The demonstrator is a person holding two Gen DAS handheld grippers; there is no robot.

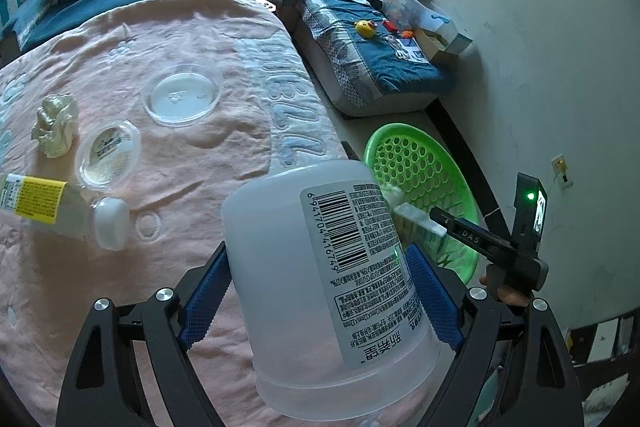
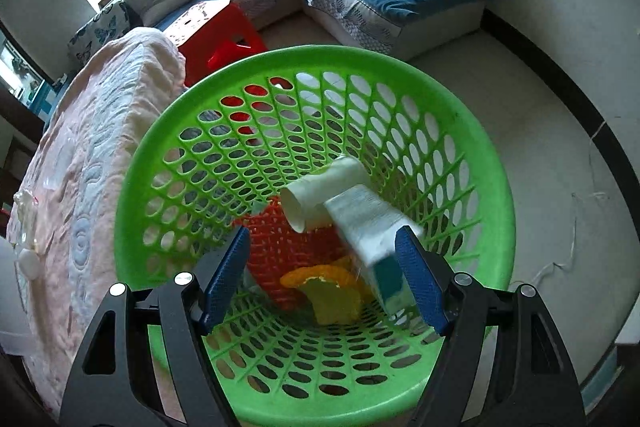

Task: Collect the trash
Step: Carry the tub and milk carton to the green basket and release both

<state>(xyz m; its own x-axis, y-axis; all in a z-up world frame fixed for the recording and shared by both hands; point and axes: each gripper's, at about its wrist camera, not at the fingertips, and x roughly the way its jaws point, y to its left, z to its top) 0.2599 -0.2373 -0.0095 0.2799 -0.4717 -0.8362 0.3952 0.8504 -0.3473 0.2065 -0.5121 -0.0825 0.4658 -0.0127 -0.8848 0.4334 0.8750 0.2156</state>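
The left gripper [image 1: 320, 291] clamps a translucent white plastic tub with a barcode label [image 1: 320, 279] above the pink quilted blanket [image 1: 192, 147], near its right edge. Beyond that edge, the round green perforated plastic basket [image 2: 132, 187] stands on bare floor. The right gripper [image 2: 324, 267] hangs over the basket's mouth, jaws apart, a blurred white-and-teal carton [image 2: 372, 231] against its right pad.

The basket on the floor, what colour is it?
Bright green basket, full of holes; the right wrist view shows it best.
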